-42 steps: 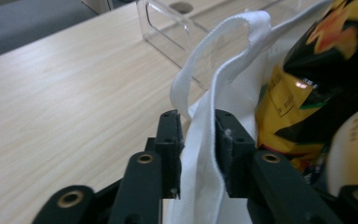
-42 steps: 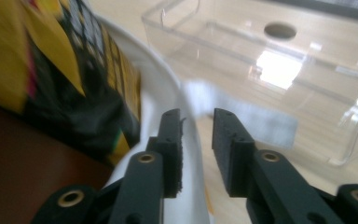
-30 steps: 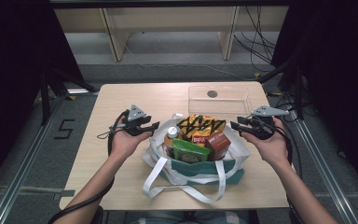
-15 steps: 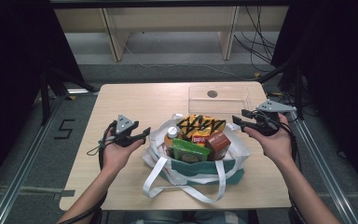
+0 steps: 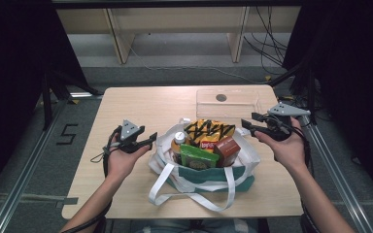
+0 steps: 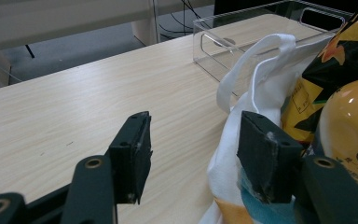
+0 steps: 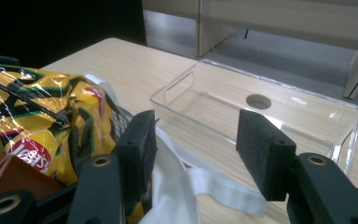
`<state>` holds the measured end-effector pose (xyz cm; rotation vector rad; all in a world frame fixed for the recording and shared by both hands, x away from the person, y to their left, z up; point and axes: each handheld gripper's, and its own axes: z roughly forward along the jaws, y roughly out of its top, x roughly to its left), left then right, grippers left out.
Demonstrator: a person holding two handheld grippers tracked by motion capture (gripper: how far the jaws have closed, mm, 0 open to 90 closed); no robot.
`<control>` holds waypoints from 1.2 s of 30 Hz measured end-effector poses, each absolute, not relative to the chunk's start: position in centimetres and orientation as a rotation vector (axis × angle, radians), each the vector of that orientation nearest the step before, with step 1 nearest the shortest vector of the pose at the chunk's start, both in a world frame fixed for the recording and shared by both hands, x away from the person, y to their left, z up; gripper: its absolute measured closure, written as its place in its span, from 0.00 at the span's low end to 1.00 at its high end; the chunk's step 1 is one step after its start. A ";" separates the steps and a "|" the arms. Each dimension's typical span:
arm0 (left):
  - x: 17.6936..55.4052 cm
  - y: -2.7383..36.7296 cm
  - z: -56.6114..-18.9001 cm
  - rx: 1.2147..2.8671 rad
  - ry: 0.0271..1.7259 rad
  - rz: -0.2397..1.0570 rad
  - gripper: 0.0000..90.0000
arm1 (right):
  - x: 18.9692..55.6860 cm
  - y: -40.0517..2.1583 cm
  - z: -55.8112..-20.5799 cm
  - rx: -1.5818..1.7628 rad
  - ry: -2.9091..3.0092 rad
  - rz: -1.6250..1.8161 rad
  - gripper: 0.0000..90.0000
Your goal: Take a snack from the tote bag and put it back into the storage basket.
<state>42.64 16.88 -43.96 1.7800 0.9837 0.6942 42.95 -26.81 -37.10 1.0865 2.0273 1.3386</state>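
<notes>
- On the table (image 5: 126,194), toward the 6 o'clock edge in the high view, stands a tote bag (image 5: 209,175), white with a teal band low on its front and white strap handles looping down toward the near edge.
- Bag contents, packed upright and showing above the rim: a yellow-and-black chip bag (image 5: 209,131) at 12 o'clock, an orange bottle (image 5: 177,144) with a white cap at 9 o'clock, a green packet (image 5: 196,158) in the middle, a brown-red box (image 5: 227,150) at 3 o'clock.
- Left gripper (image 5: 143,143): at 9 o'clock of the bag, just beside its rim. Jaws have just been opening and stand apart; nothing lies between them. In the left gripper view, one jaw is level with the white cloth of the bag's side; contact cannot be told.
- Right gripper (image 5: 247,126): at 2 o'clock of the bag, near its rim. Jaws have just been opening and stand apart, empty.
- Clear plastic tray (image 5: 228,102): at 1 o'clock of the bag, near the far table edge, close behind the bag.
</notes>
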 end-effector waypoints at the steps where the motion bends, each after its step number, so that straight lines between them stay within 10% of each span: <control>1: 42.7 16.9 -43.9 1.781 0.978 0.694 0.48 | 42.8 -26.7 -36.9 1.116 2.047 1.354 0.53; 36: 42.7 16.6 -43.6 1.769 0.979 0.694 0.47 | 41.2 -23.5 -35.3 0.959 2.120 1.459 0.56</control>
